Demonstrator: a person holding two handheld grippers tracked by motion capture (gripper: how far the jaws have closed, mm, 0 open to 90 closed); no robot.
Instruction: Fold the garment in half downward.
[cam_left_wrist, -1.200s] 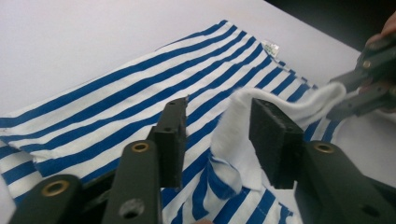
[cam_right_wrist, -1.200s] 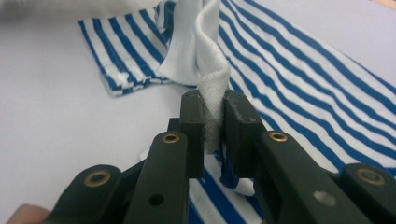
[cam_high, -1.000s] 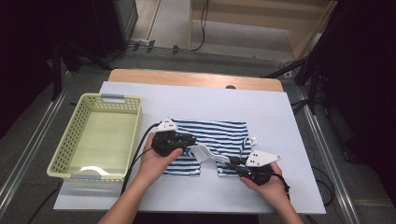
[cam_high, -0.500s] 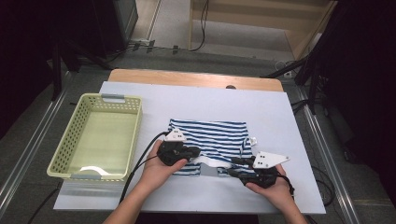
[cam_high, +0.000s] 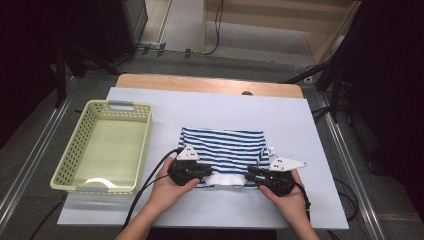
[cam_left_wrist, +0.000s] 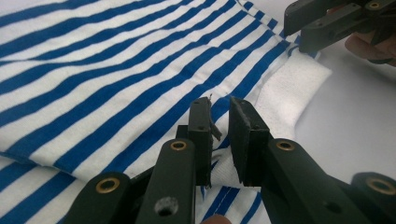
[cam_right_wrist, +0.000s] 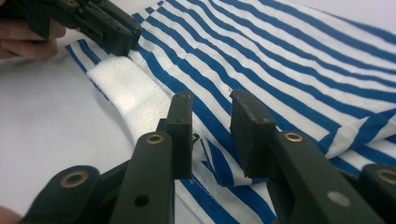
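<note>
A blue-and-white striped garment (cam_high: 222, 145) lies folded on the white table top (cam_high: 300, 115), with a white inner band (cam_high: 227, 180) along its near edge. My left gripper (cam_high: 207, 172) is at the near left corner; in the left gripper view its jaws (cam_left_wrist: 219, 105) stand almost together, shut on the hem of the striped cloth (cam_left_wrist: 116, 84). My right gripper (cam_high: 248, 175) is at the near right corner. Its jaws (cam_right_wrist: 212, 100) have just been closing. A gap remains and a fold of the cloth (cam_right_wrist: 289, 60) lies between them, not pressed.
A pale green plastic basket (cam_high: 65, 170) stands at the left of the table with nothing in it. A wooden strip (cam_high: 210, 85) runs along the far edge. Bare white surface lies beyond and to the right of the garment. Cables trail from both grippers.
My left hand has moved toward the near edge and slightly right, drawing the garment's near left corner with it. The right hand has stayed in place. The white band now lies between the grippers.
</note>
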